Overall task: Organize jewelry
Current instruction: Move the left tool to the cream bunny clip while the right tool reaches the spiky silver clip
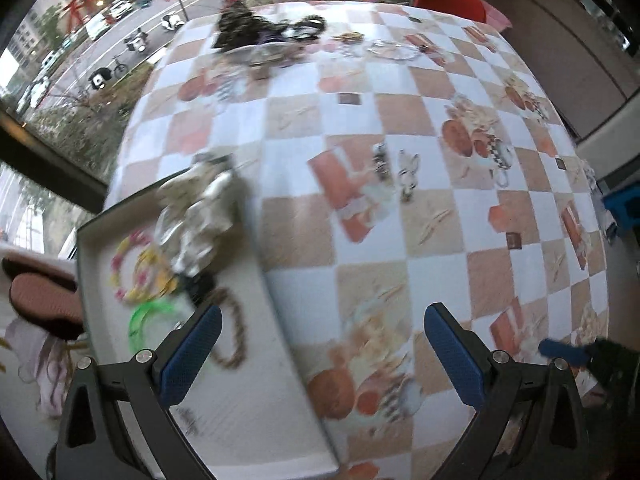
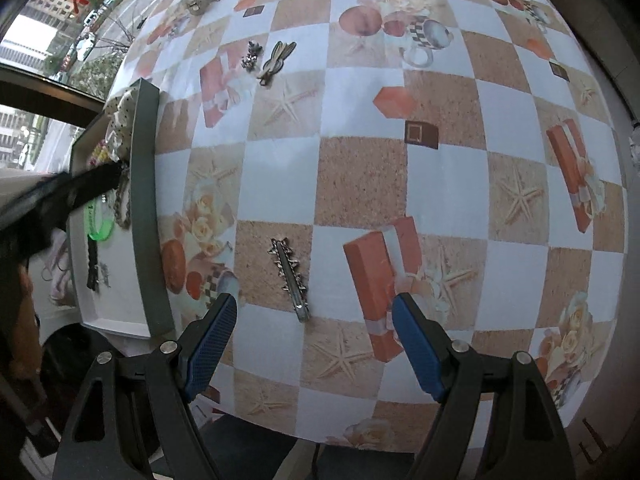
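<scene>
Tabletop (image 2: 360, 184) with a checkered cloth, starfish and gift-box prints. Shallow white tray (image 1: 248, 380) with a dark rim at its left edge. In the tray: pale fabric scrunchies (image 1: 200, 216) at the far end, pink-yellow bracelets (image 1: 140, 272), a green bangle (image 1: 148, 320), a brown bead chain (image 1: 236, 336); blurred in the left wrist view. Far side of the tabletop holds a dark pile of hair accessories (image 1: 248, 30) and clear pieces (image 1: 392, 50), too blurred to name. Mid-tabletop: a rabbit-shaped clip (image 2: 276, 60) just beside a small dark clip (image 2: 250, 56). Silver star hair clip (image 2: 290, 278) lies flat on a tan square, near the right tool (image 2: 314, 344), untouched. Right tool released, jaws wide, holding nothing. Left tool (image 1: 322, 356) released too, jaws spread across the tray's right rim, nothing gripped.
</scene>
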The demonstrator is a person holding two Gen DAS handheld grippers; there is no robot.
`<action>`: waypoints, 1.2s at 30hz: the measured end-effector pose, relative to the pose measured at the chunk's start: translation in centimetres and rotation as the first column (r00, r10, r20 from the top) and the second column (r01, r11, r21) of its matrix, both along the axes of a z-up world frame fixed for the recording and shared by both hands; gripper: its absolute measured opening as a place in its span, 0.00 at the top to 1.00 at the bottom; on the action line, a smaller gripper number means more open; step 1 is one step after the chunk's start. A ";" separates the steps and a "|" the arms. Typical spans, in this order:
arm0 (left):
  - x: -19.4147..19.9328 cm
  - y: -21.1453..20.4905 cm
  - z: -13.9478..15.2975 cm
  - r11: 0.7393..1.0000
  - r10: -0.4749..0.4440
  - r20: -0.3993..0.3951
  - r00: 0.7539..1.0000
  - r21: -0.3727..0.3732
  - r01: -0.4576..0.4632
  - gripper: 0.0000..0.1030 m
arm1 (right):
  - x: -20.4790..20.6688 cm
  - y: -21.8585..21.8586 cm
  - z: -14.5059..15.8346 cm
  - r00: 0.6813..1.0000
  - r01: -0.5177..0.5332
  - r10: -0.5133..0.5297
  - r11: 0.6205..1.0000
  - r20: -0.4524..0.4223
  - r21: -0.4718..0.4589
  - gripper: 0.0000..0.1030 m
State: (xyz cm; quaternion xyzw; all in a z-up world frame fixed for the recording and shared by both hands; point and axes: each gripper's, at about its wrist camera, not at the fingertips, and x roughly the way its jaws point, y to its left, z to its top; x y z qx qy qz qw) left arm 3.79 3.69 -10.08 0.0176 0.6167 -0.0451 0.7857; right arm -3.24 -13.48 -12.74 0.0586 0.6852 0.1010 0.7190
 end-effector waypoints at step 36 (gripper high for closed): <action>9.9 -11.0 -7.9 0.987 -0.162 -0.073 0.984 -0.025 0.161 0.56 | -2.7 5.3 -3.9 0.975 -0.188 0.205 0.964 0.079 -0.185 0.60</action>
